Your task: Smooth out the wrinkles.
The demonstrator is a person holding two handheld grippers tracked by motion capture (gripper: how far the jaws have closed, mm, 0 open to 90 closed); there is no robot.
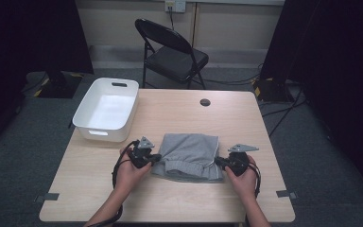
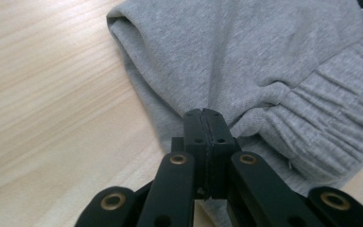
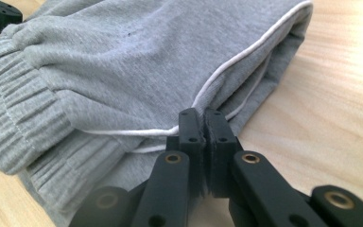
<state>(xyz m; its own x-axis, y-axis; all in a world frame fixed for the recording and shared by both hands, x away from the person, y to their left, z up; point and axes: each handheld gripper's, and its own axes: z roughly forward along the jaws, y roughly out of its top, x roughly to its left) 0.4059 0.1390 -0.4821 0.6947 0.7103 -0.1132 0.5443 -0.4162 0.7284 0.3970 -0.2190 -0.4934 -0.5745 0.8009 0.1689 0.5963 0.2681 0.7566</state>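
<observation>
**Both my grippers pinched on the folded grey garment**

The fabric between my pads is hidden: on my left gripper [image 2: 203,116] and my right gripper [image 3: 201,118] the black jaws look pressed together, cloth bunching at the tips. What garment it is I cannot tell. The grey garment [image 1: 189,153] is soft knit jersey, with ribbed elastic bands and a thin white piping line [image 3: 227,66]. It lies folded at the table's [image 1: 179,106] centre; my left gripper clamps its 9 o'clock edge, my right its 3 o'clock edge. A white plastic tub [image 1: 92,127] sits at 10 o'clock.
</observation>
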